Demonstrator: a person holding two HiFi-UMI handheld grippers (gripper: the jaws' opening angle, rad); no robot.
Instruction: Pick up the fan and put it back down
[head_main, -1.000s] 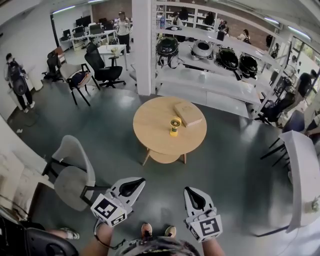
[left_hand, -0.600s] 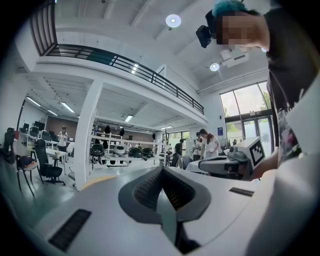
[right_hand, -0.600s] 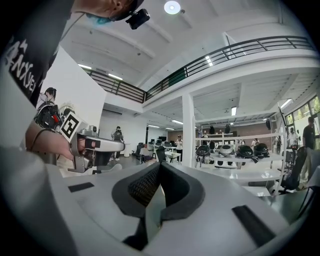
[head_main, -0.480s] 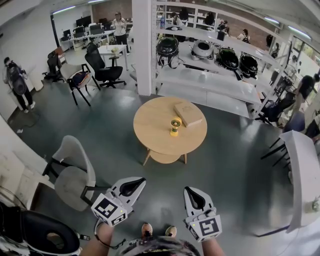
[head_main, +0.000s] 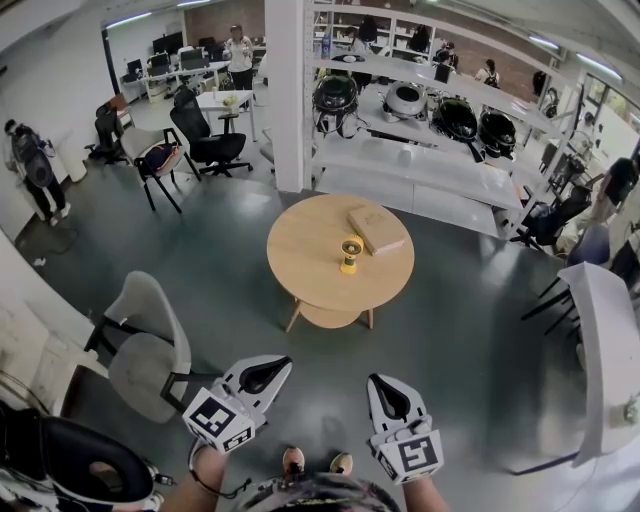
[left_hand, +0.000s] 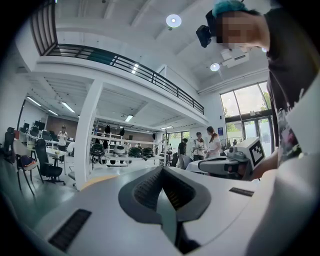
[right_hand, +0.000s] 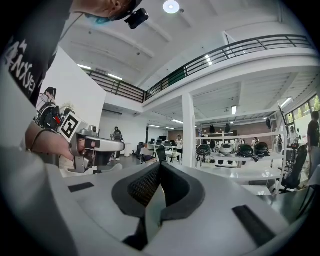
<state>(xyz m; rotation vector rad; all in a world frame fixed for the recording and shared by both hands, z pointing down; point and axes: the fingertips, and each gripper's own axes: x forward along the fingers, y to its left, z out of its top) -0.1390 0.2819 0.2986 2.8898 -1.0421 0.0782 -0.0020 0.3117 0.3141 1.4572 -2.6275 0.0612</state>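
Observation:
A small yellow fan stands upright near the middle of a round wooden table, several steps ahead of me in the head view. My left gripper and right gripper are held side by side low in that view, far short of the table. Both point toward it. In the left gripper view the jaws are pressed together with nothing between them. In the right gripper view the jaws are likewise shut and empty. The fan is hidden behind the jaws in both gripper views.
A flat brown box lies on the table beside the fan. A grey chair stands to my left, and a long white table to my right. Behind the round table are a white pillar and shelves with helmets. People stand at the back.
Both grippers have kept still and shut. A dark rounded object has come into view at the bottom left, and people in the background have shifted a little.

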